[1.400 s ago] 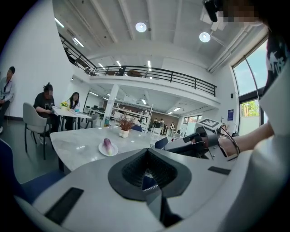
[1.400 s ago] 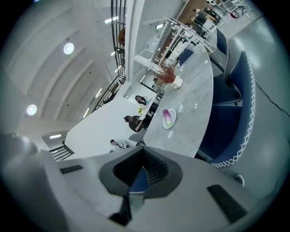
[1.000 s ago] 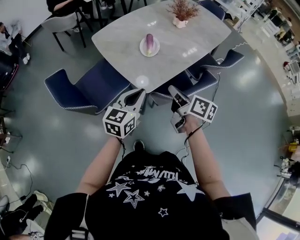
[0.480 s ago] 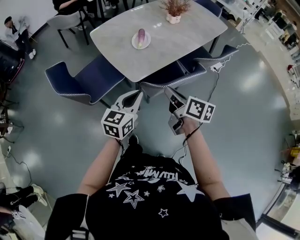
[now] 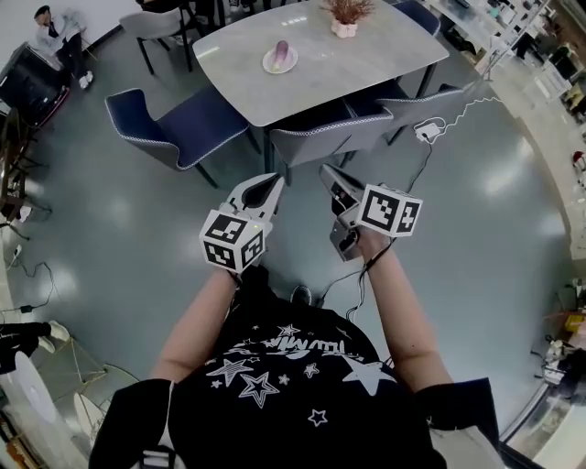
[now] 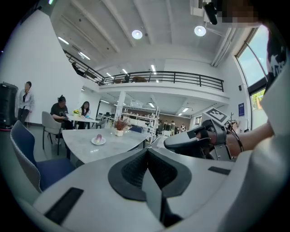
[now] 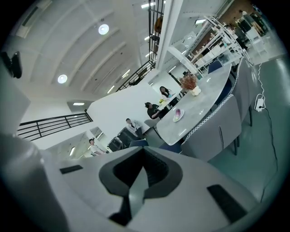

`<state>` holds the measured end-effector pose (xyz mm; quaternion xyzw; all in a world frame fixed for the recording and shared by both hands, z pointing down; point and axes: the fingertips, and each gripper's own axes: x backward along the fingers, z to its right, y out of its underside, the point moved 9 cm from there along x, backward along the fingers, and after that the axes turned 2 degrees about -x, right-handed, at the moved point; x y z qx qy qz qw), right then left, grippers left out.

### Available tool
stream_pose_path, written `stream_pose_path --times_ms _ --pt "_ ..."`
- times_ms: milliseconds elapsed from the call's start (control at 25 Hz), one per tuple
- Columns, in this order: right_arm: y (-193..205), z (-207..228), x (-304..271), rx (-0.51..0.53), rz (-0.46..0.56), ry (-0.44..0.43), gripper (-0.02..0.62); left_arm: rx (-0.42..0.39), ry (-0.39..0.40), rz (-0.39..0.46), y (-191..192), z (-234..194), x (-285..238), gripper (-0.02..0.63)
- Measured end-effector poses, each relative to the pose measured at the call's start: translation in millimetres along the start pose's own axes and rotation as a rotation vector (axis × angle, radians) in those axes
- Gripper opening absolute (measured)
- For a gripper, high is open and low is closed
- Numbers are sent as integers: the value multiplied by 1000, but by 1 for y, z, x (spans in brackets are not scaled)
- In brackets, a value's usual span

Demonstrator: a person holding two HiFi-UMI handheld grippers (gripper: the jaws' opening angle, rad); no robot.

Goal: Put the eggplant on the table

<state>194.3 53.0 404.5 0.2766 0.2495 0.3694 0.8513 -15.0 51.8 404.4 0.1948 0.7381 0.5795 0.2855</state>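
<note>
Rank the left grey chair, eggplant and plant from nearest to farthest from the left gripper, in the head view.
1. Left grey chair, just ahead, at the table's near edge.
2. Eggplant, on its plate, mid-table.
3. Plant, at the table's far edge.

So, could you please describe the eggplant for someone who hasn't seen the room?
Find the large pale grey table. A small white plate sits on it, holding the purple eggplant; its only neighbour, a potted plant, stands directly on the tabletop.
</note>
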Motion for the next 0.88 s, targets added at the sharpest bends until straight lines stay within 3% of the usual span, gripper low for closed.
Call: stream_pose_path --times_ms 120,280,880 --pt "16 -10 16 31 -4 -15 6 26 -26 19 8 26 22 8" --pt "33 -34 23 64 -3 -30 6 3 -32 26 8 45 54 8" --pt "100 -127 48 183 49 75 6 -6 11 33 7 43 162 8"
